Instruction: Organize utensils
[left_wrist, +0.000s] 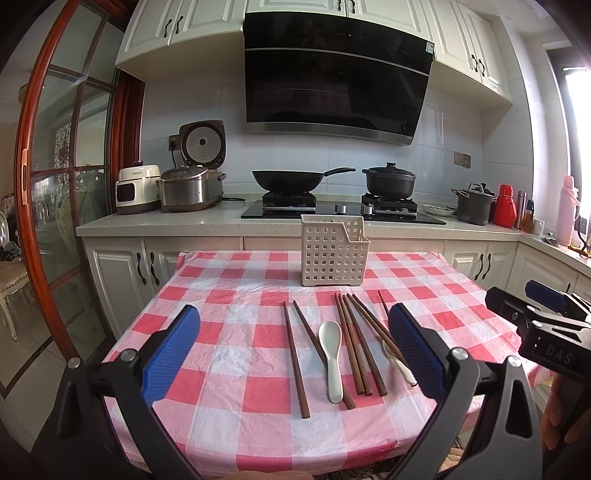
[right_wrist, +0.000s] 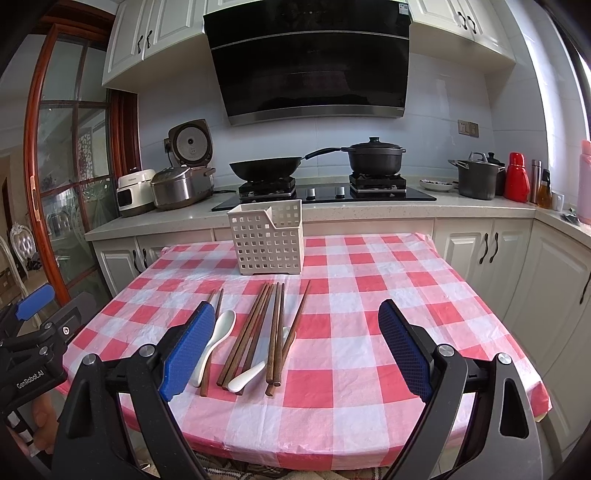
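The table (left_wrist: 229, 402) with its red-checked cloth fills the lower half of both views. I read it as the staging surface, with everything within reach of both tools.

The white holder (left_wrist: 334, 251) stands upright at frame centre in the left view, past the utensils on the far side of the table. Probably the destination; I can see nothing in it.

The chopsticks (left_wrist: 356, 347) lie loose, roughly fanned and pointing toward the holder, low centre of frame. Two white spoons: one spoon (left_wrist: 332, 360) among the left sticks, the second spoon (right_wrist: 245, 376) partly under the right bunch.

My left gripper (left_wrist: 293, 350) hangs above the near edge, jaws spread wide and empty. The sticks and first spoon sit between its pads in the view, untouched.

My right gripper (right_wrist: 297, 350) is likewise wide apart and empty. The bunch lies left of centre in its gap, nearer its left pad.
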